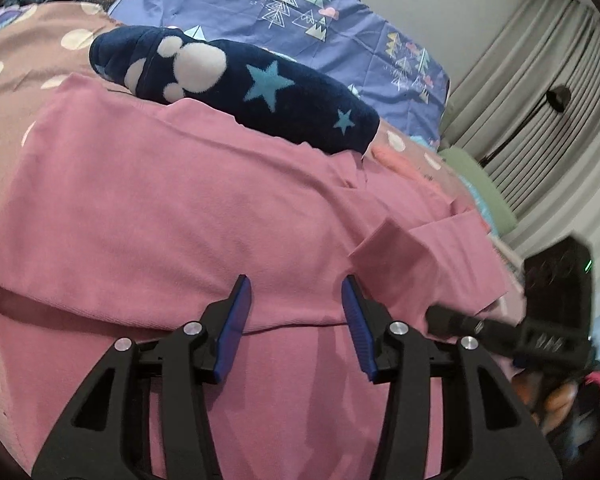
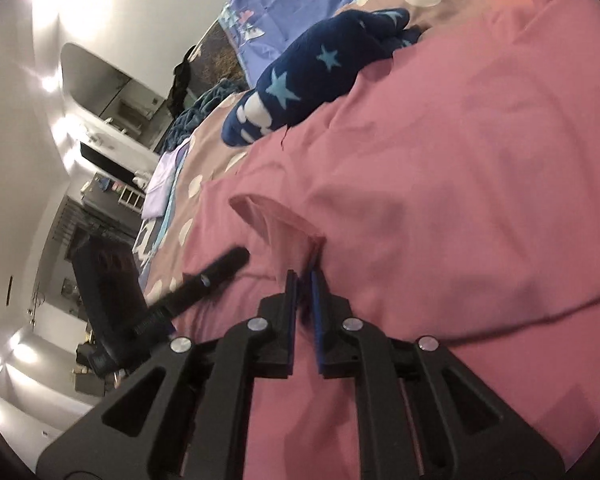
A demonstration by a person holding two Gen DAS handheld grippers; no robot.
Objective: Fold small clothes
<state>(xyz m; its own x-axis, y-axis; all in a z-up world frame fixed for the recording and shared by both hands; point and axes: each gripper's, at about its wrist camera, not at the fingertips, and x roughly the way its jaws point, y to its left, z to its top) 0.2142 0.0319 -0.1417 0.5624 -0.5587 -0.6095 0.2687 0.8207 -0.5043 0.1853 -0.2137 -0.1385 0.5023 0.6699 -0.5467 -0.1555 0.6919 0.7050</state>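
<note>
Lying rumpled, pink garment (image 1: 172, 208) (creased), hem folded

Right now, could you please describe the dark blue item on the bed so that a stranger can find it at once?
Start from the large pink cloth garment spread over the dotted beige bedcover. Along the far edge of the pink cloth lies a rolled navy fleece piece. It alone carries turquoise stars and a white paw print; the bedding behind it is a lighter blue with small trees.
</note>
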